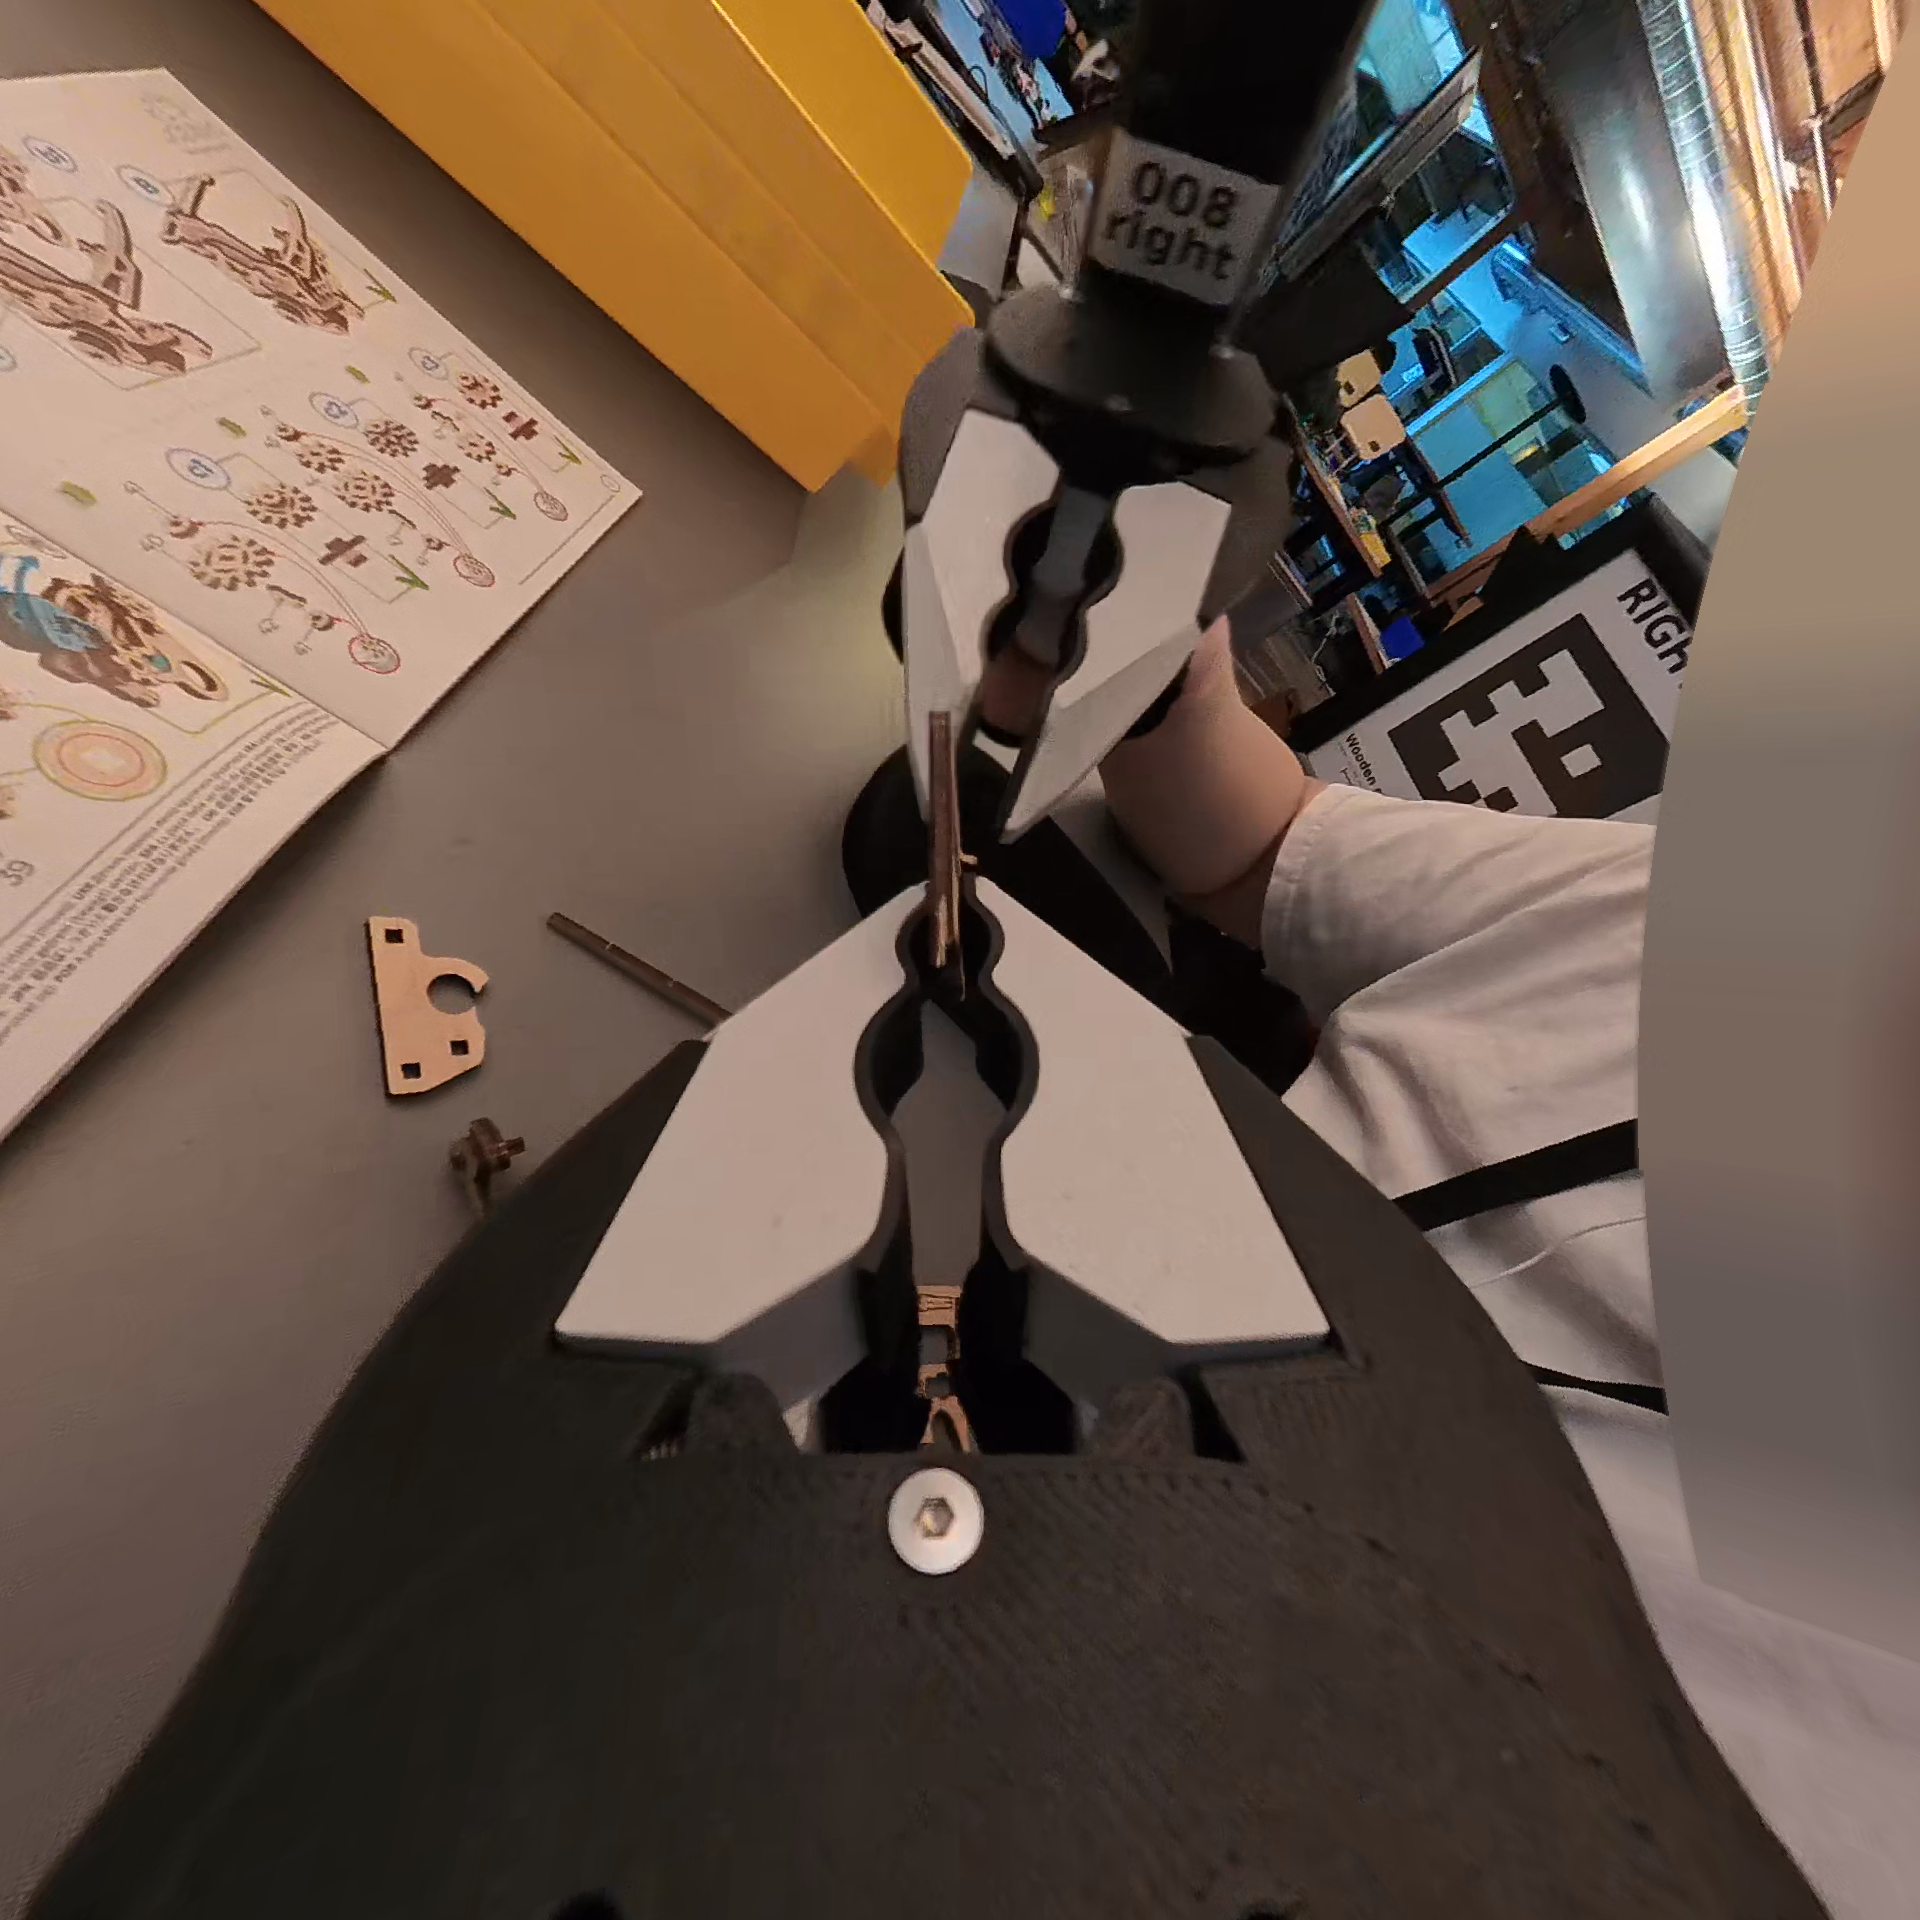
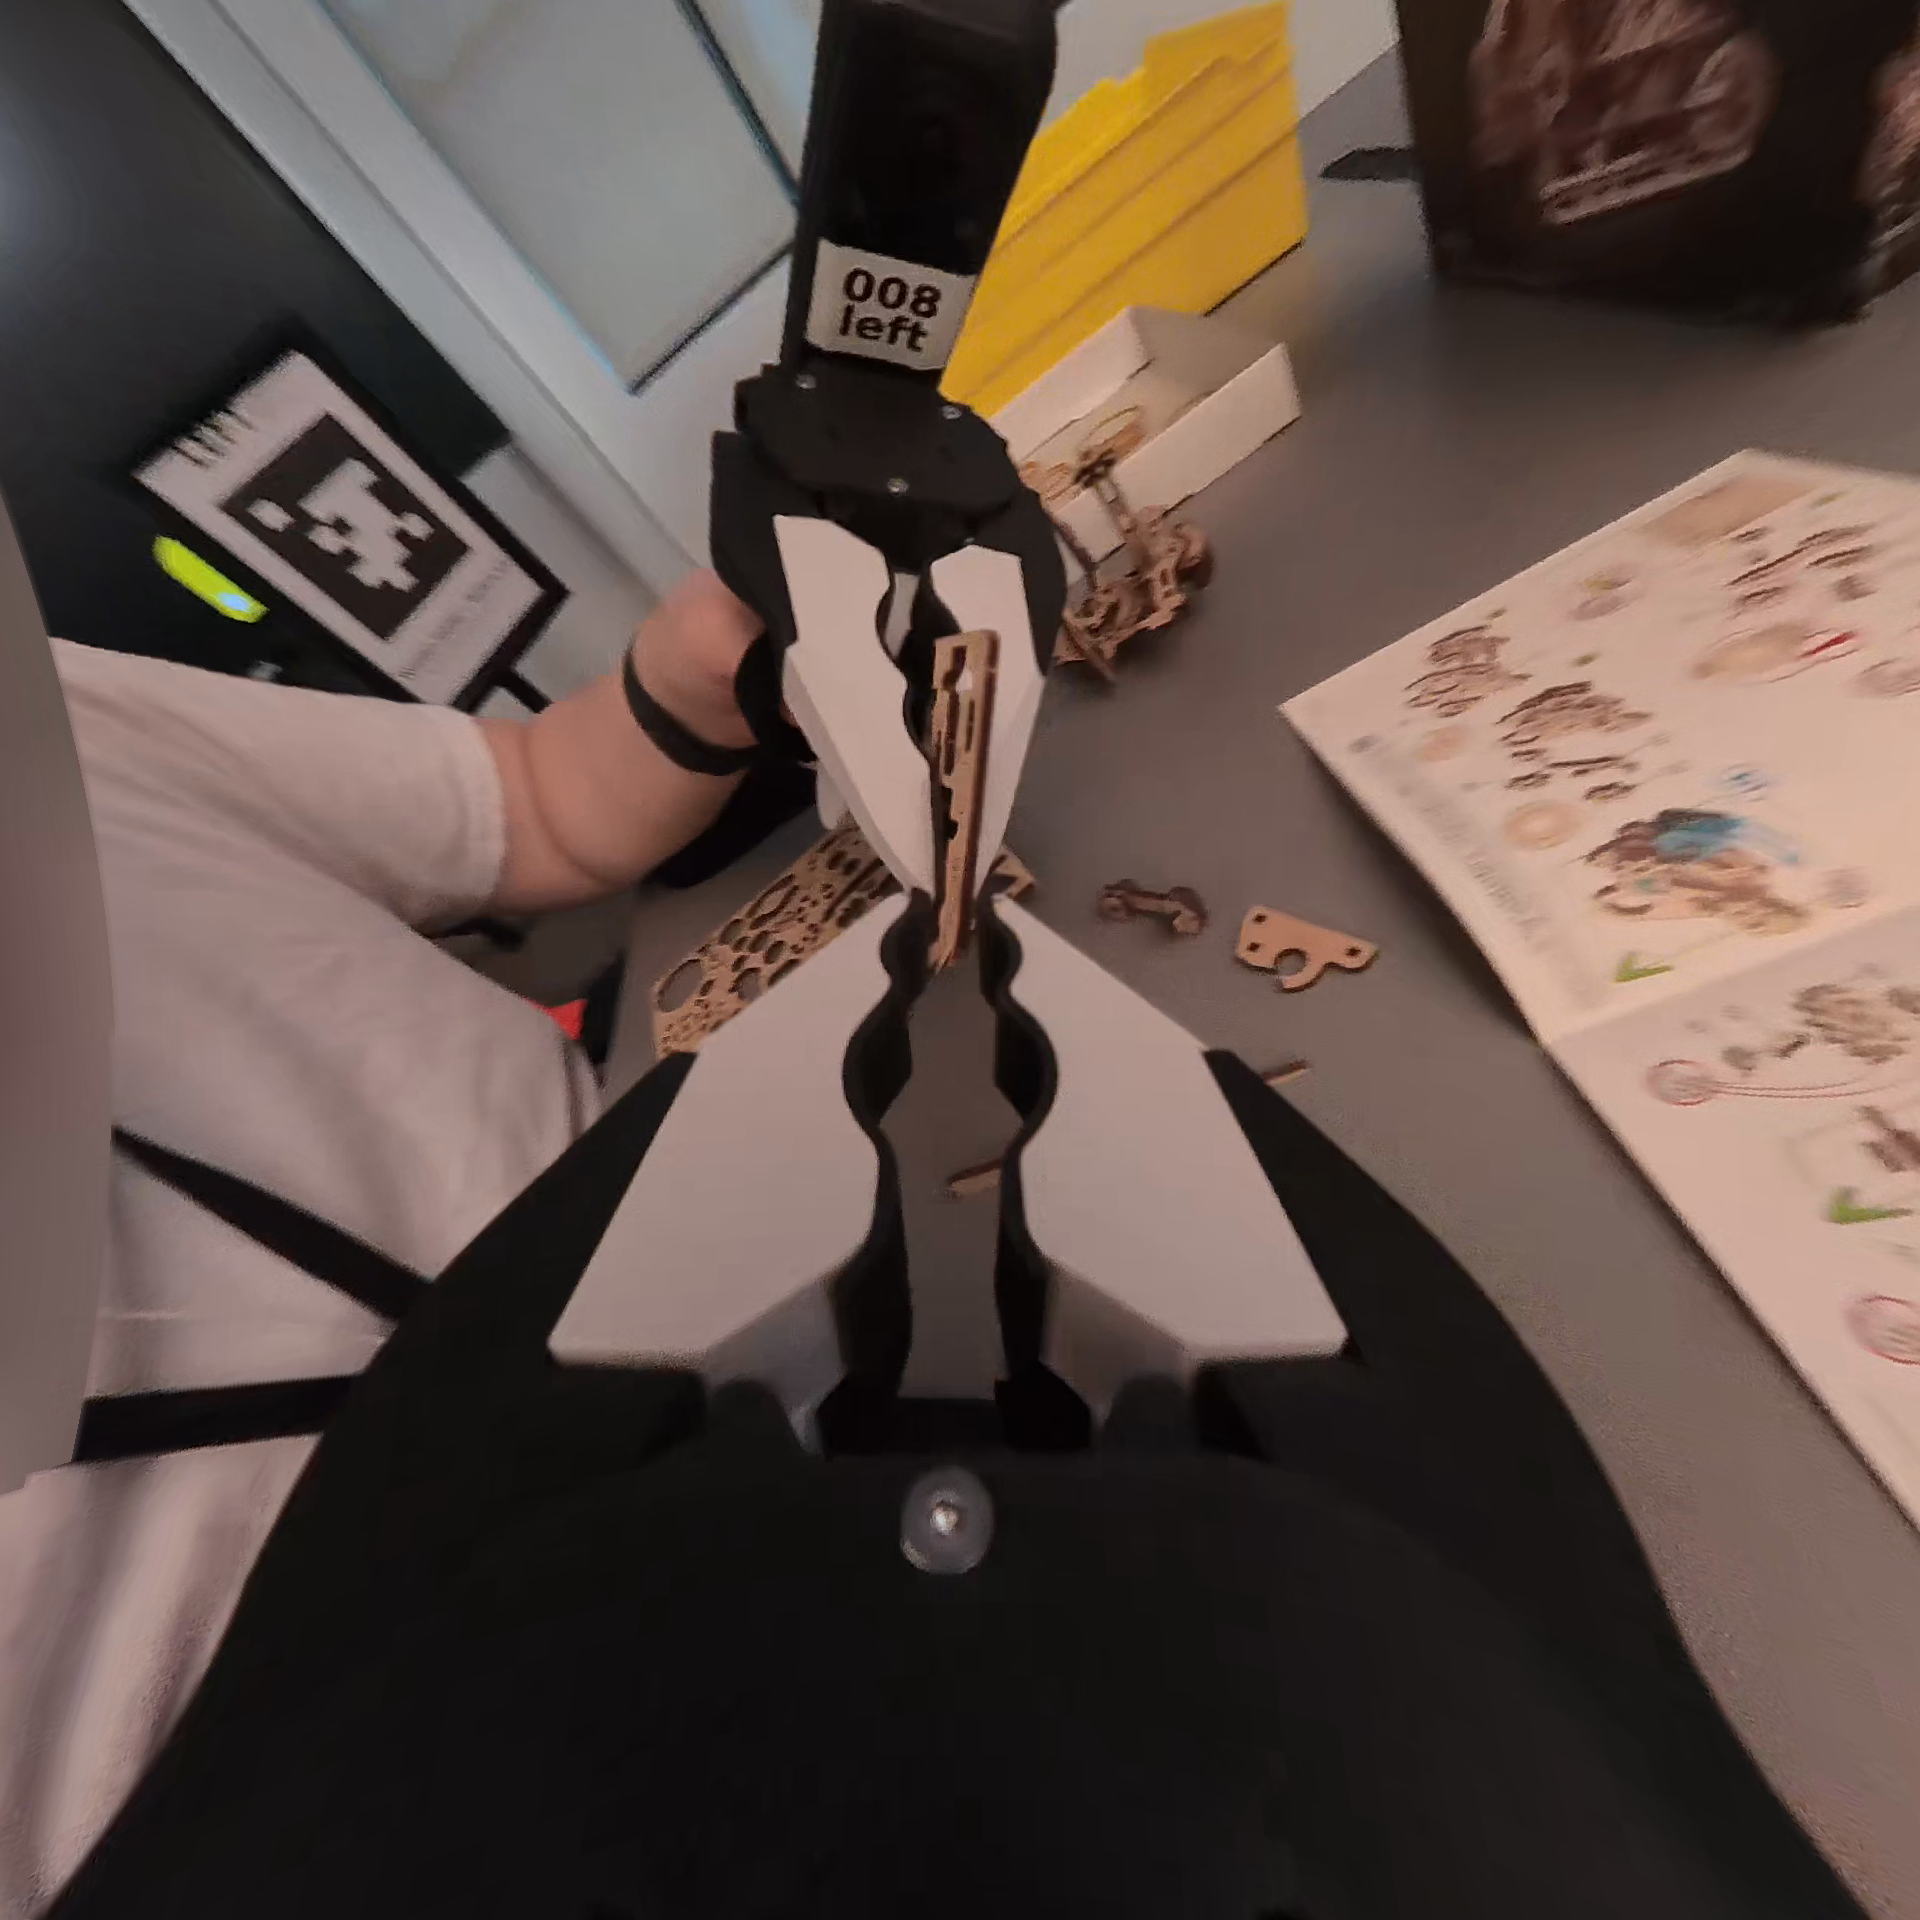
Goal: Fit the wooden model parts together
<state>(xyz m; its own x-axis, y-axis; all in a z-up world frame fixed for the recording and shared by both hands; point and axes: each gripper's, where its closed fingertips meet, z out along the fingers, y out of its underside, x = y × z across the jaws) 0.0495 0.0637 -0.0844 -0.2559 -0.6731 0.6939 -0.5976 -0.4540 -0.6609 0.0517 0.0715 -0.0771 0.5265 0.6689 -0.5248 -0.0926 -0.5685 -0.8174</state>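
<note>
Nearest in the right wrist view, the right claw (image 2: 951,914) is almost closed around the lower end of a thin, pale plywood strip with cut-out slots (image 2: 961,769). I cannot tell whether its pads actually press the wood.

Just beyond, at frame centre, the left claw (image 2: 951,868) is clamped on the same strip, which runs up between its fingers and is held in the air above the grey table (image 2: 1455,727).

The main risk is the strip snapping. It is slender and weakened by its slots, so any twist or pull between the two claws would bend it at the short free stretch. A loose hold by the right claw could also let the end slip out.

Farther right on the table lies a small flat wooden bracket with square holes (image 2: 1304,948).
</note>
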